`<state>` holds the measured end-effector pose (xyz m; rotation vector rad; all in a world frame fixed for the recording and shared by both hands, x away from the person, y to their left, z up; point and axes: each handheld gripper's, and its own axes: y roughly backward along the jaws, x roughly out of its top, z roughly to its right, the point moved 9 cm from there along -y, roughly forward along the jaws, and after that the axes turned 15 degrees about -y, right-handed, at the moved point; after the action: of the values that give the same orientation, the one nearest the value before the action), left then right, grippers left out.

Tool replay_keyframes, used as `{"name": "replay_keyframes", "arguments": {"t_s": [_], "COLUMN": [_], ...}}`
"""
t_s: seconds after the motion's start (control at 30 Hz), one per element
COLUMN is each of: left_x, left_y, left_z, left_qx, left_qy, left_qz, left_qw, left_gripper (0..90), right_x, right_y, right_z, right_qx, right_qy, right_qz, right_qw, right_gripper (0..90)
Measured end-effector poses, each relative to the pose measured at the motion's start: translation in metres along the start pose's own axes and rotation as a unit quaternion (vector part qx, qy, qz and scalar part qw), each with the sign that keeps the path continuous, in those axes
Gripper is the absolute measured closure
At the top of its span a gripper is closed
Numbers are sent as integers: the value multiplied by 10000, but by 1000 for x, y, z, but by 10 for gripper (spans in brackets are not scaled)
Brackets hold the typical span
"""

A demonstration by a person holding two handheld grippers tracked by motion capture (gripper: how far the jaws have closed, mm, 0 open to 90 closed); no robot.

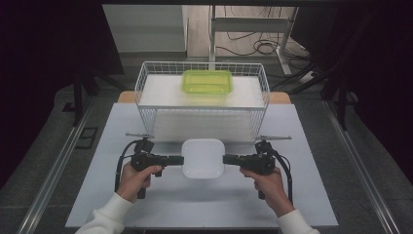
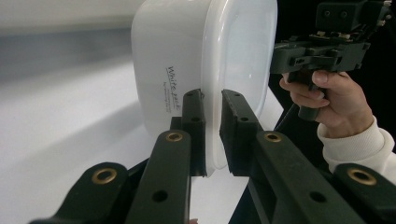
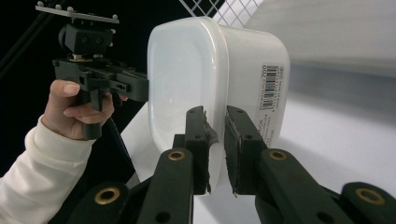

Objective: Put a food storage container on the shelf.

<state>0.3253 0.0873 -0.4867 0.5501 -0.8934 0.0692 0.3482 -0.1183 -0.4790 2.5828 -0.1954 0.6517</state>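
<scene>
White plastic container (image 1: 203,158) sits on the table (image 1: 97,195) between our two grippers. Our left gripper (image 1: 179,160) has its jaws nearly closed on the container's left rim. Our right gripper (image 1: 227,159) pinches the right rim the same way. We see the wire basket (image 1: 146,80) just behind, and open table in front.

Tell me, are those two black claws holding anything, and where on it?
Both hold the white lidded container: the left gripper and the right gripper each clamp its rim at opposite sides.
</scene>
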Motion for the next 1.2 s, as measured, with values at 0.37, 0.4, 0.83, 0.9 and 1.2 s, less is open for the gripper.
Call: {"name": "replay_keyframes", "arguments": {"t_s": [0.37, 0.4, 0.83, 0.9, 1.2], "left_x": [30, 32, 70, 76, 108], "left_y": [13, 13, 25, 26, 33], "left_z": [11, 12, 19, 19, 23], "left_qx": [40, 41, 77, 76, 92], "left_qy": [-241, -256, -466, -489, -685], "left_qz": [136, 140, 278, 304, 369], "left_qw": [9996, 9996, 9985, 9983, 9969], "left_gripper": [808, 808, 806, 805, 805], "right_x": [22, 23, 52, 57, 83], "right_y": [13, 14, 27, 28, 37], "right_z": [-26, -28, -53, -57, -73], "right_qx": [14, 10, -26, -25, -17], "right_qy": [294, 315, 625, 639, 801], "right_qz": [168, 177, 372, 385, 522], "right_qw": [9994, 9993, 9973, 9972, 9954], "right_gripper": [798, 799, 798, 798, 797]}}
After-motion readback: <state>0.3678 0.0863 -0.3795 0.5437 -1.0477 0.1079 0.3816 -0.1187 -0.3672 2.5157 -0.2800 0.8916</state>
